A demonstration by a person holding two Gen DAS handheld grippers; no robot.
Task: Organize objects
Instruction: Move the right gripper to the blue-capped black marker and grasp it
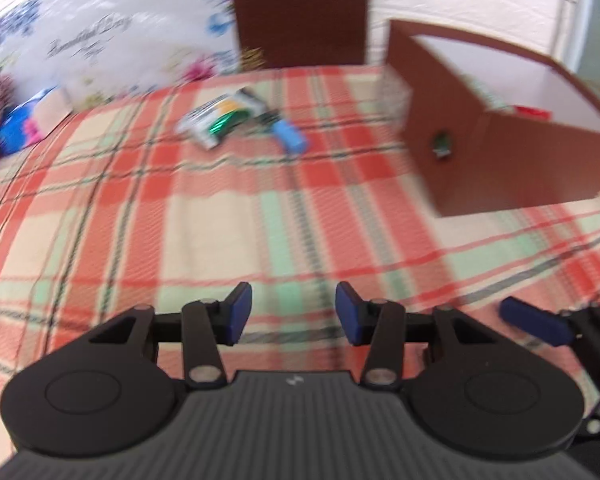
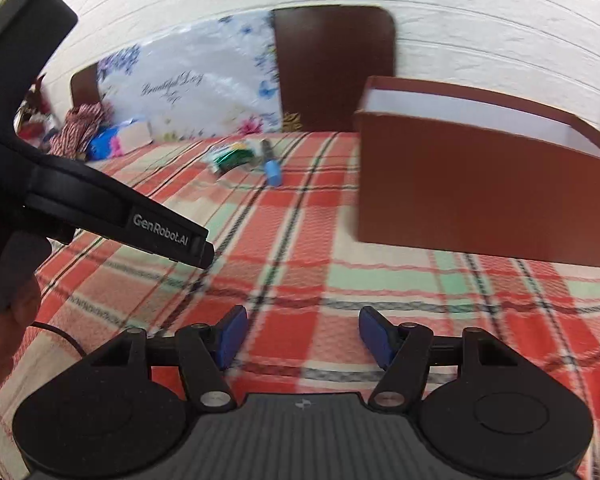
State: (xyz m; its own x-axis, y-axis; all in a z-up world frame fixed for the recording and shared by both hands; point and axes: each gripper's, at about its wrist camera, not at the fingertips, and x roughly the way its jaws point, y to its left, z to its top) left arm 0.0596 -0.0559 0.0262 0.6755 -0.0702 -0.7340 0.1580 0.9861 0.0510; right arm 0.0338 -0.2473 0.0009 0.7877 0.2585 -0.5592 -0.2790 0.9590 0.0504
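Both claws are hovering low over the plaid bed (image 1: 220,220) right now, and neither one is carrying anything. The left claw (image 1: 294,312) is sitting with its blue pads parted wide, just checked cloth showing in the gap. The right claw (image 2: 302,334) is doing the same, pads spread and empty.

The stuff to organize is lying in a small heap toward the far side of the bed: a packet (image 1: 216,118) with something green and shiny in it, and a blue thing (image 1: 290,136) touching or just beside it. Too blurry to say what either really is. The brown box (image 1: 500,148) is standing to the right of the heap, well apart from it, with its open top facing up. I'm guessing that's where everything is going, since something red is already peeking over its wall.

Both claws are pointing toward the heap with jaws ready, so my read is a pickup is coming. More clutter is piled against the pillow (image 2: 188,92) at the far left.
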